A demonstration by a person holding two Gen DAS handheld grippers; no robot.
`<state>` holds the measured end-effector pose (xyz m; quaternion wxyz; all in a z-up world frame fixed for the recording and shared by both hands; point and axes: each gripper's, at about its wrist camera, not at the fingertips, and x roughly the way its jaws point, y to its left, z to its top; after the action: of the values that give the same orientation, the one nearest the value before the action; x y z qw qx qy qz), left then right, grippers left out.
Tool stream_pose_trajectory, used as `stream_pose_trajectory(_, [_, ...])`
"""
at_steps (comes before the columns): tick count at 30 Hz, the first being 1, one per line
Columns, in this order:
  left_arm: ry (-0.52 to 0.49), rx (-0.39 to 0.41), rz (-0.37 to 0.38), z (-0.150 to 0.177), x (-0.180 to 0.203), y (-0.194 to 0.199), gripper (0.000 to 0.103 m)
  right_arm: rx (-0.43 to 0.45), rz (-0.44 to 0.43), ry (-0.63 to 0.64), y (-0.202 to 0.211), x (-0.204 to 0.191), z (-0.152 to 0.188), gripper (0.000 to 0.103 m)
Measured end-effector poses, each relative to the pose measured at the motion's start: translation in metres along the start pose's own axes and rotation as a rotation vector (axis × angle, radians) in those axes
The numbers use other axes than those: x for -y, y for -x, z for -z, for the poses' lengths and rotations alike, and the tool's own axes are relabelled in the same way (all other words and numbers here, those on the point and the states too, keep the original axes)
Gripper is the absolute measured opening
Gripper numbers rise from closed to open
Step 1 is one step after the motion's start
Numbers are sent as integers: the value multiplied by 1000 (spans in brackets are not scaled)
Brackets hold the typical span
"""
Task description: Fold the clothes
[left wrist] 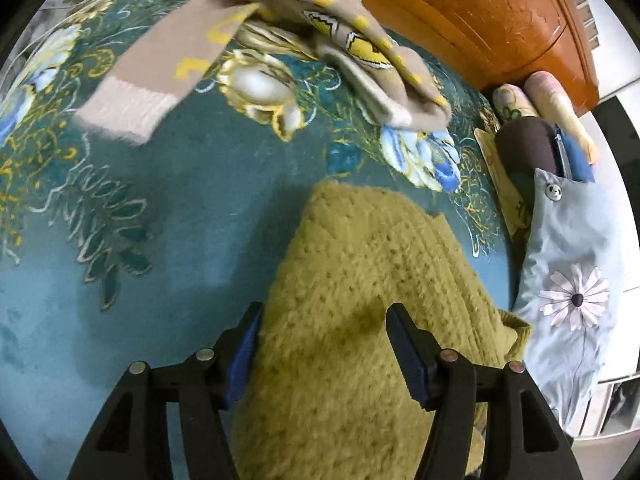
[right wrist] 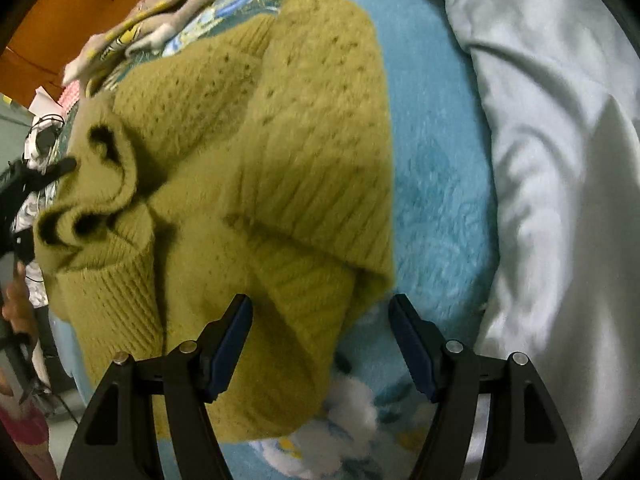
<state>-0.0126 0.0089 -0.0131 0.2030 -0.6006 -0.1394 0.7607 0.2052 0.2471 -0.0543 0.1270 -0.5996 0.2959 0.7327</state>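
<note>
Both the left claw and the right claw stood apart over the green sweater at the frame's centre on the bed, so a shallow grip might let its loose, bunched layers slip unfolded.

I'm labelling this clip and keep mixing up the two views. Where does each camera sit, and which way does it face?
Left wrist: on the left gripper, facing down over the green sweater toward the headboard; both fingers show, open.
Right wrist: on the right gripper, above the sweater's folded hem, grey quilt on the right; fingers open.
Shared: sweater, teal blanket, beige garment.
</note>
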Motion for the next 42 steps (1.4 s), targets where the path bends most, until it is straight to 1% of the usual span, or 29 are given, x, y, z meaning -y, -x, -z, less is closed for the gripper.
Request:
stream_pose_trajectory(2, [20, -7, 2, -2, 0, -2, 64, -11, -21, -7, 0, -2, 4, 71])
stream_pose_trajectory(3, [32, -11, 5, -3, 0, -3, 64, -17, -31, -11, 0, -3, 6, 65])
stream_pose_trajectory(4, [45, -16, 8, -5, 0, -3, 64, -17, -40, -21, 0, -2, 5, 53])
stream_pose_trajectory(5, [55, -16, 9, -5, 0, -3, 61, -15, -48, -32, 1, 0, 4, 47])
stream_pose_trajectory(6, [62, -11, 4, -5, 0, -3, 57, -14, -56, -50, 1, 3, 4, 28])
stream_pose_trajectory(7, [65, -8, -6, -5, -1, -2, 40, -13, -65, -68, 1, 8, 3, 16])
stream_pose_trajectory(8, [68, -6, -13, -4, -1, -1, 23, -12, -73, -87, 2, 12, 2, 13])
stream_pose_trajectory(9, [73, -1, -8, -3, -2, 1, 19, -11, -82, -105, 2, 16, 1, 8])
stream_pose_trajectory(10, [74, 15, 6, 0, -2, 6, 17, -5, -94, -122, 3, 19, -1, 8])
stream_pose_trajectory(13, [58, 79, 45, 14, 0, 27, 15, 52, -69, -90, 15, 19, -17, 7])
stream_pose_trajectory(16, [9, 105, 61, 44, 4, 51, 15, 106, -36, -67, 26, 21, -35, 6])
stream_pose_trajectory(18, [-2, 70, 71, 69, 3, 60, 15, 129, -16, -71, 32, 28, -47, 6])
stream_pose_trajectory(20, [0, -15, 97, 101, -3, 64, 15, 153, 5, -76, 38, 35, -58, 6])
stream_pose_trajectory(22, [-7, -104, 77, 130, -7, 58, 15, 177, 25, -80, 44, 43, -69, 3])
stream_pose_trajectory(23, [-7, -138, 68, 140, -9, 54, 15, 189, 35, -82, 47, 46, -74, 3])
stream_pose_trajectory(24, [3, -151, 70, 145, -13, 51, 15, 200, 45, -85, 51, 50, -80, 3])
stream_pose_trajectory(26, [34, -137, 80, 140, -19, 50, 15, 224, 65, -89, 57, 57, -91, 3])
stream_pose_trajectory(28, [50, -124, 94, 129, -20, 51, 16, 214, 50, -62, 56, 54, -86, 3])
stream_pose_trajectory(29, [48, -117, 98, 124, -20, 54, 18, 208, 40, -48, 55, 52, -83, 4])
stream_pose_trajectory(30, [44, -113, 102, 118, -20, 56, 19, 202, 31, -33, 55, 49, -80, 6])
stream_pose_trajectory(32, [29, -116, 105, 108, -21, 64, 26, 200, 9, -11, 59, 50, -74, 7])
stream_pose_trajectory(33, [16, -121, 105, 104, -22, 69, 28, 200, -1, -1, 61, 51, -71, 10])
stream_pose_trajectory(34, [6, -116, 102, 99, -23, 76, 34, 204, -5, 14, 66, 49, -66, 24])
stream_pose_trajectory(35, [-4, -95, 98, 97, -24, 85, 44, 208, -3, 29, 69, 46, -64, 33])
stream_pose_trajectory(36, [-20, -65, 92, 93, -24, 95, 49, 212, 0, 43, 71, 43, -62, 48])
stream_pose_trajectory(37, [-38, -32, 84, 85, -24, 105, 56, 225, 5, 65, 75, 38, -60, 52])
stream_pose_trajectory(39, [-87, 19, 71, 68, -19, 118, 61, 260, 45, 103, 82, 27, -56, 52])
stream_pose_trajectory(40, [-122, 34, 60, 59, -13, 119, 66, 278, 65, 121, 86, 22, -54, 52])
stream_pose_trajectory(42, [-191, 42, 40, 41, 7, 103, 67, 287, 92, 146, 80, 10, -60, 53])
